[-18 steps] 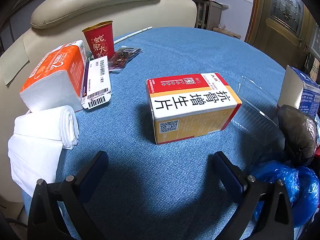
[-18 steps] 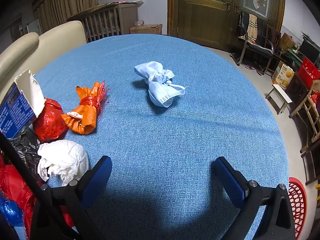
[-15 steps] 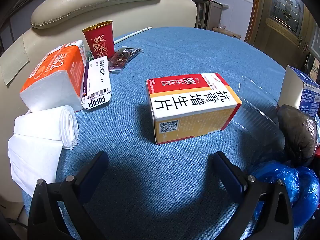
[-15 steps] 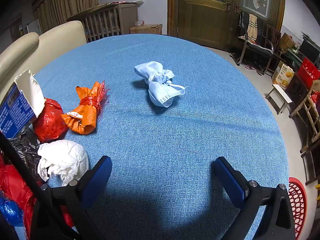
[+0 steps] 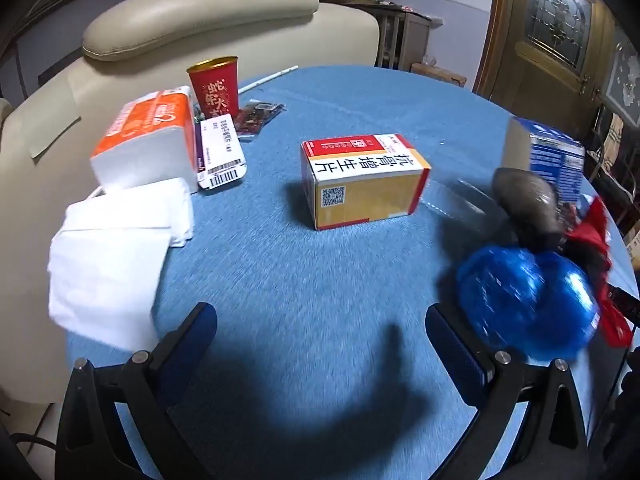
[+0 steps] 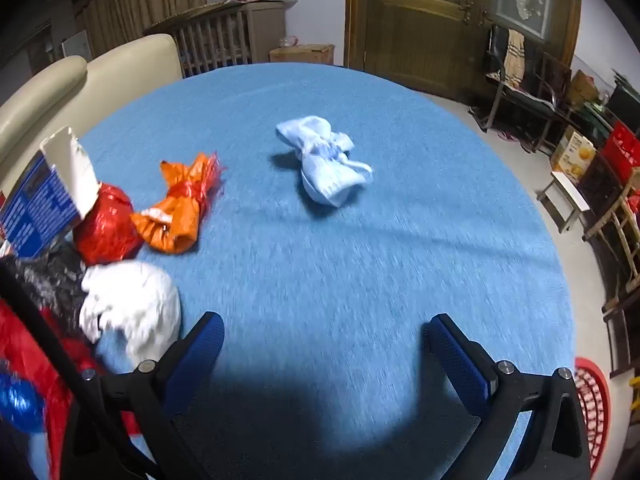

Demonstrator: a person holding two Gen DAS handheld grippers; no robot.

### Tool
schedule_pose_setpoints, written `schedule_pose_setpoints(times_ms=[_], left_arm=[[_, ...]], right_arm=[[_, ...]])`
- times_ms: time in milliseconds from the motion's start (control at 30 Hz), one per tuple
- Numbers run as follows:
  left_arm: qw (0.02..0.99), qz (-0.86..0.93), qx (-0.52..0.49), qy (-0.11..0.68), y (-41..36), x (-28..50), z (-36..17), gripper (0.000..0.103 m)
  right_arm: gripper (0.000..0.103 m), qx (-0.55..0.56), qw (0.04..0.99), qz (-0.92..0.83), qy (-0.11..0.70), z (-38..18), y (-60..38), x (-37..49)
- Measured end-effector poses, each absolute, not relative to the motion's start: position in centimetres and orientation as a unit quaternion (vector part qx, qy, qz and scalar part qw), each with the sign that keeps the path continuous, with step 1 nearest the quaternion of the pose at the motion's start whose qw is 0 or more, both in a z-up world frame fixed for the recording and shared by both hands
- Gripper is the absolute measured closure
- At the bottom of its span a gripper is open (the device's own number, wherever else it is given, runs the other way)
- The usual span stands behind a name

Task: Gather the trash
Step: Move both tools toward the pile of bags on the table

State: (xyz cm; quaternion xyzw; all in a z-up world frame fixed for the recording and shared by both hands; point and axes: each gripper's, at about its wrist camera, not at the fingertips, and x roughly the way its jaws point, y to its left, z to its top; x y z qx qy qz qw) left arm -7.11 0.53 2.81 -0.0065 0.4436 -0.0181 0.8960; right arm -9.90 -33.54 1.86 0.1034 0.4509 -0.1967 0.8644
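On the round blue table, my left gripper (image 5: 320,316) is open and empty, short of a yellow and red carton (image 5: 362,180). A blue plastic ball (image 5: 524,300), a dark wad (image 5: 524,204) and a red bag scrap (image 5: 596,232) lie to its right. My right gripper (image 6: 322,326) is open and empty. Ahead of it lie a light blue face mask bundle (image 6: 324,164), an orange wrapper (image 6: 182,204), a red wad (image 6: 106,224) and a white crumpled paper (image 6: 132,308) by its left finger.
At the left stand an orange tissue pack (image 5: 148,140), folded white tissues (image 5: 116,236), a red paper cup (image 5: 214,88) and a barcode card (image 5: 222,152). A blue and white carton (image 5: 548,156) stands right. A cream sofa (image 5: 192,20) sits behind. A red basket (image 6: 592,400) is on the floor.
Both grippers have pulled back and shifted; the carton now sits farther from the left gripper, and the blue ball shows more fully. The white paper is closer to the right gripper's left finger.
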Motion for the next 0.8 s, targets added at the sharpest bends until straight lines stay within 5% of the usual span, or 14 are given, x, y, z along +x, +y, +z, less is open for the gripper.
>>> schedule_pose_setpoints(times_ms=[800], left_arm=[[0.912,-0.075,0.000,0.402,-1.8,-13.4,8.1,0.000]], right_arm=[[0.000,0.112,0.919,-0.130,0.354,9.7,-28.4,-22.5]])
